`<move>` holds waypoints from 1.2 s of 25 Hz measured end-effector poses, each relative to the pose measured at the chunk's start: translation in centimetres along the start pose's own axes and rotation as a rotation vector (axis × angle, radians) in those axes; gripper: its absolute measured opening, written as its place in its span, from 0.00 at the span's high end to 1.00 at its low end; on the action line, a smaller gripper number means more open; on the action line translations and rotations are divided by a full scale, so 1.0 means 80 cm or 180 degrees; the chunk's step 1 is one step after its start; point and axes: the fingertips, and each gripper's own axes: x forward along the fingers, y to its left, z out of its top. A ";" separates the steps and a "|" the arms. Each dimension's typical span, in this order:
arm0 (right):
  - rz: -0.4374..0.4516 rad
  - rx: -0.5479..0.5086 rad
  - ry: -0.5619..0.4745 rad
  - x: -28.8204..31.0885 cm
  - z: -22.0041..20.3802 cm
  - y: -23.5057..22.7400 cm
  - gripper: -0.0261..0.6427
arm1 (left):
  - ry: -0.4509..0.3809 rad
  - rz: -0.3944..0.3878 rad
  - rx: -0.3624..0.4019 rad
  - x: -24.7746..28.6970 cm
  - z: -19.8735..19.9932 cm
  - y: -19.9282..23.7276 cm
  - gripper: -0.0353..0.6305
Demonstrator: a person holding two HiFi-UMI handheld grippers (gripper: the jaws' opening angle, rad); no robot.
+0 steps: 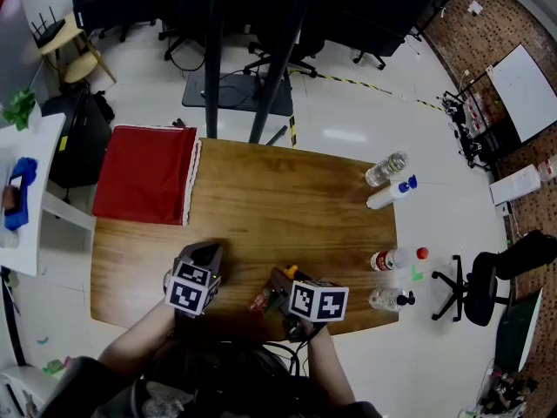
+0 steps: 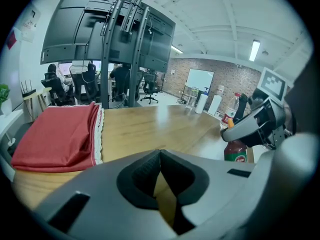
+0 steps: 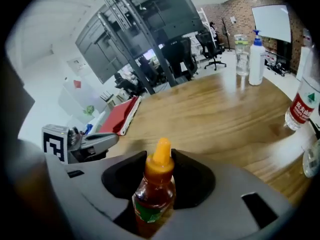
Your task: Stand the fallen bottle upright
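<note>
A small sauce bottle (image 3: 155, 194) with reddish contents, a green label and an orange pointed cap sits between the jaws of my right gripper (image 3: 161, 164), which is shut on its neck. The cap points away from the camera and the base is hidden behind the gripper body. In the head view the bottle (image 1: 261, 300) is tilted at the near table edge under my right gripper (image 1: 280, 279). From the left gripper view the bottle (image 2: 235, 151) hangs nearly upright on the right. My left gripper (image 2: 160, 156) (image 1: 207, 252) is beside it, shut with nothing in it.
A folded red cloth (image 1: 146, 174) lies at the table's far left. On the right side lie a clear bottle (image 1: 385, 169), a white blue-capped bottle (image 1: 390, 194), a red-labelled bottle (image 1: 387, 259) and another clear one (image 1: 387, 300). The wooden table (image 1: 287, 207) ends just beyond them.
</note>
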 end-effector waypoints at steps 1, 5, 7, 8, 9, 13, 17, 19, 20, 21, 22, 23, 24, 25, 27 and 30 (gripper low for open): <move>0.0029 -0.0077 -0.0113 -0.006 0.005 0.008 0.69 | -0.0011 0.0006 0.0011 0.000 0.000 0.000 0.90; 0.0051 -0.0337 -0.0411 -0.025 0.015 0.025 0.69 | -0.0025 0.0006 0.0024 -0.003 0.001 -0.003 0.90; 0.0039 -0.0422 -0.0480 -0.030 0.014 0.029 0.69 | -0.0028 0.0002 0.0021 -0.006 0.001 -0.005 0.90; 0.0026 -0.0461 -0.0511 -0.031 0.014 0.030 0.69 | -0.0015 0.0000 0.0017 -0.007 0.000 -0.005 0.90; 0.0008 -0.0499 -0.0541 -0.033 0.015 0.032 0.69 | -0.0007 -0.0004 0.0014 -0.008 -0.001 -0.005 0.90; -0.0047 -0.0614 -0.0681 -0.041 0.021 0.035 0.69 | -0.0082 0.0020 0.0042 -0.011 0.004 -0.002 0.90; -0.0129 -0.0837 -0.0886 -0.053 0.038 0.037 0.69 | -0.0147 0.0031 0.0053 -0.019 0.010 -0.005 0.90; -0.0243 -0.1031 -0.1005 -0.057 0.051 0.034 0.69 | -0.0178 0.0009 0.0022 -0.023 0.012 -0.009 0.90; -0.0306 -0.1125 -0.1075 -0.058 0.058 0.032 0.69 | -0.0218 0.0003 0.0011 -0.026 0.015 -0.011 0.90; -0.0365 -0.1216 -0.1156 -0.059 0.066 0.030 0.69 | -0.0259 -0.0001 -0.0006 -0.029 0.020 -0.012 0.90; -0.0413 -0.1313 -0.1251 -0.059 0.073 0.028 0.69 | -0.0291 -0.0007 -0.0035 -0.032 0.024 -0.013 0.90; -0.0446 -0.1420 -0.1356 -0.059 0.080 0.027 0.69 | -0.0312 -0.0014 -0.0063 -0.034 0.028 -0.014 0.90; -0.0463 -0.1537 -0.1461 -0.057 0.086 0.026 0.69 | -0.0329 -0.0015 -0.0074 -0.036 0.031 -0.015 0.90; -0.0474 -0.1647 -0.1550 -0.054 0.090 0.024 0.69 | -0.0342 -0.0010 -0.0065 -0.037 0.034 -0.015 0.90; -0.0508 -0.1767 -0.1633 -0.044 0.094 0.016 0.69 | -0.0361 0.0008 -0.0025 -0.038 0.037 -0.016 0.90; -0.0556 -0.1833 -0.1607 -0.031 0.094 0.009 0.69 | -0.0420 0.0041 -0.0038 -0.036 0.043 -0.013 0.90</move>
